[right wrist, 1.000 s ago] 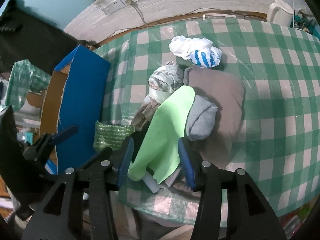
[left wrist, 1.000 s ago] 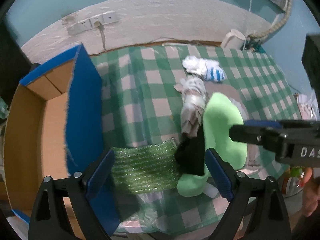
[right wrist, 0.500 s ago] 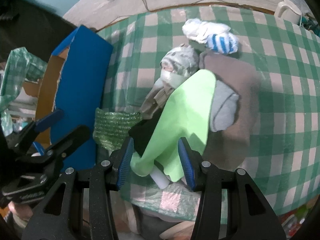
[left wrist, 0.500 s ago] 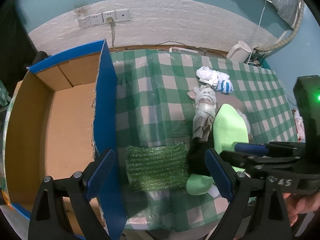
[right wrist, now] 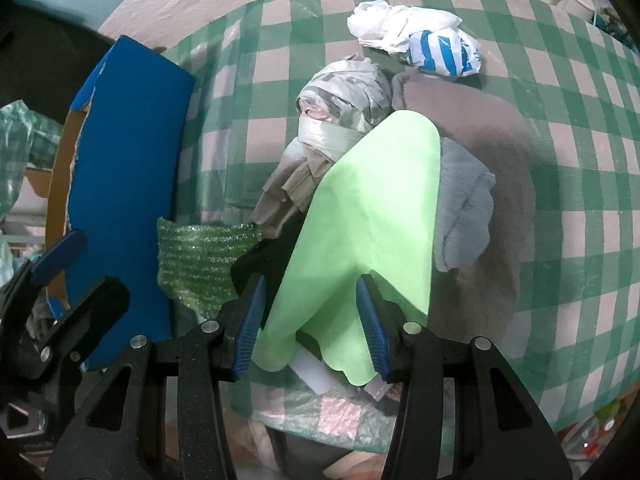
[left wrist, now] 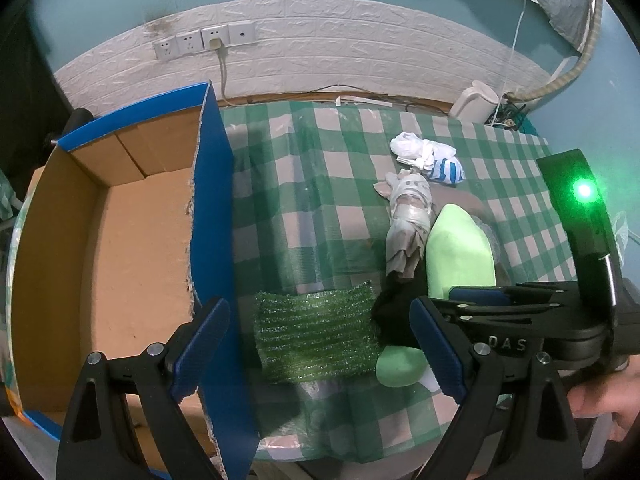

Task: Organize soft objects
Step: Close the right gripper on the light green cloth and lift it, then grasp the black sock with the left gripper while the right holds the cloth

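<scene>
The right gripper is pointing steeply down at the near edge of the table, its jaws standing about half apart with the lower part of the light green cloth lying between them; the blue pads are flanking the cloth rather than visibly pressing it, so the placement reads as lining up for a pinch, not a hold. Beside it the left gripper is hanging with its jaws spread wide and nothing between them, the sparkly green mesh piece lying flat on the checked tablecloth below the gap, probably as its own coming pick. A black fabric item is lying between the mesh and the green cloth, partly tucked under the latter. Just left of the mesh the open cardboard box with blue outer walls is standing against the table's side, looking like the place the soft things are meant to go, and it is showing no items inside. Farther back, a bundle wrapped in grey plastic is lying touching the green cloth, a grey folded cloth is resting on a brown one, and a crumpled white and blue-striped bag is sitting farthest away, all bunched together and waiting to be sorted.
</scene>
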Motion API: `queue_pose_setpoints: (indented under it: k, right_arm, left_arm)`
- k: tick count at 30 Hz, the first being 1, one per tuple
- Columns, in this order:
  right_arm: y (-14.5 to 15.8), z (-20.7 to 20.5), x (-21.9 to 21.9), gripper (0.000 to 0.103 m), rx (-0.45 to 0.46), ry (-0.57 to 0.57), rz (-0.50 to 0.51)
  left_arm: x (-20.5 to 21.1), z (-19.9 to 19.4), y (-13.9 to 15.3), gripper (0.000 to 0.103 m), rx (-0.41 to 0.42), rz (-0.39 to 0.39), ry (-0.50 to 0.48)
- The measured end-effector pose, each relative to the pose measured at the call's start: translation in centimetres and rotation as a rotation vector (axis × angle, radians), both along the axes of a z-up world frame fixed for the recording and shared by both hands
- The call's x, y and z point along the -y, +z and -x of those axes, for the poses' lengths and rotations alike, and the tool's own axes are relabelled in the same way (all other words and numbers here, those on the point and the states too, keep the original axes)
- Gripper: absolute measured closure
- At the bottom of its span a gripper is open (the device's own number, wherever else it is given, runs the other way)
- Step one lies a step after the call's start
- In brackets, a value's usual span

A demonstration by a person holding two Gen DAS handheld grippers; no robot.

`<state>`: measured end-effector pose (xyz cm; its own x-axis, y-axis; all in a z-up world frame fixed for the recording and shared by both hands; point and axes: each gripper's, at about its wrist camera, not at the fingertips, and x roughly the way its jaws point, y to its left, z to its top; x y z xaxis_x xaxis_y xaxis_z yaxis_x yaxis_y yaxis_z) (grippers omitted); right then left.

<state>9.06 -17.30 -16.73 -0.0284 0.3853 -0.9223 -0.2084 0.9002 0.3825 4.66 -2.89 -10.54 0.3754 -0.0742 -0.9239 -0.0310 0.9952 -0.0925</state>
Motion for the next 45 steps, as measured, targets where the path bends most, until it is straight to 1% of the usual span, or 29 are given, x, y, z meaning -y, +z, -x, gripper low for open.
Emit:
queue_pose_setpoints:
  k: [5, 6, 7, 8, 9, 10, 12, 15, 21, 27, 34, 38, 45]
  right_arm:
    - [-0.4, 0.0, -0.1, 0.057, -0.003, -0.005, -0.021]
    - [-0.4, 0.0, 0.0, 0.067, -0.002, -0.008, -0.035]
    - [-0.5, 0.0, 0.1, 0.073, -0.006, -0.011, -0.058]
    - [-0.6, -0.1, 0.0, 0.082, -0.008, -0.013, -0.063]
    - [-0.6, -0.2, 0.3, 0.087, -0.006, -0.018, -0.064]
    - [-0.6, -0.2, 0.5, 0.088, -0.006, -0.023, -0.071]
    - [-0.8, -0.3, 1.0, 0.094, -0.014, -0.032, -0.087]
    - [-0.5, -0.3, 1.3, 0.098, 0.002, -0.027, -0.076]
    - [2.0, 0.0, 1.9, 0.099, 0.068, -0.001, -0.057]
    - [4.1, 0.2, 3.3, 0.099, 0.125, -0.001, -0.04]
    - [6.0, 0.5, 5.4, 0.099, 0.18, -0.011, -0.034]
    - [6.9, 0.7, 6.7, 0.099, 0.2, -0.022, -0.039]
    - [7.4, 0.6, 8.6, 0.099, 0.216, -0.049, -0.033]
  left_arm:
    - [0.0, 0.1, 0.0, 0.01, 0.001, 0.001, 0.001]
    - [0.1, 0.1, 0.0, 0.01, 0.001, -0.001, 0.0]
    - [0.1, 0.1, 0.0, 0.01, 0.001, -0.002, 0.0]
    - [0.1, 0.1, 0.0, 0.01, 0.002, -0.003, -0.001]
    - [0.1, 0.1, 0.0, 0.01, 0.002, -0.004, -0.002]
    - [0.1, 0.1, 0.1, 0.01, 0.002, -0.006, -0.003]
    - [0.2, 0.1, 0.1, 0.01, 0.003, -0.008, -0.004]
    - [0.3, 0.1, 0.1, 0.01, 0.002, -0.013, -0.004]
    - [0.7, -0.1, -0.2, 0.01, -0.011, -0.013, -0.008]
    - [1.4, -0.2, -0.6, 0.01, -0.022, -0.03, -0.025]
    - [3.2, -0.7, -1.5, 0.01, -0.052, -0.042, -0.068]
    - [4.2, -1.1, -2.1, 0.01, -0.07, -0.054, -0.086]
    - [5.5, -1.5, -3.7, 0.01, -0.108, -0.083, -0.113]
